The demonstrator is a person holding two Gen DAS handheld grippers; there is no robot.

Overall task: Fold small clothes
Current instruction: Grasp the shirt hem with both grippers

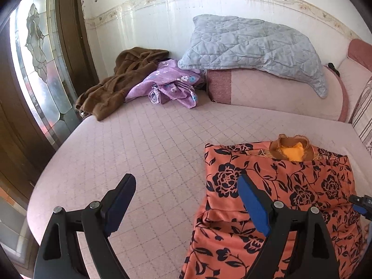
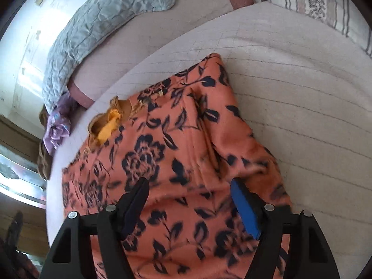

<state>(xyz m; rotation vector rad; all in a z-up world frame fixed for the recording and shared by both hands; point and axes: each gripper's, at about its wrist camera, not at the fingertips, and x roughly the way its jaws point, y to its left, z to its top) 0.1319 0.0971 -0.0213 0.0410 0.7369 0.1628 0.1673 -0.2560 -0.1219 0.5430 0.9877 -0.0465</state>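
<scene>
Dress [image 1: 279, 186], orange with dark flowers, partly folded on bed [image 1: 151, 144] at four o'clock; left gripper [image 1: 186, 200] and right gripper [image 2: 189, 200] both apart, holding nothing; advisable: pinch one hem, fold flat, smooth creases.

light: bright daylight from glass door [image 1: 34, 69] at frame left | glare: washed-out wall [image 1: 151, 23] | blur: right wrist view smeared low | edges: fisheye bending, dark corners

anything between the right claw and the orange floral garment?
Nothing visible. The right claw hangs open directly over the orange floral garment, bare cloth between its fingers. The yellow-brown piece lies at the garment's far edge, clear of the claw.
</scene>
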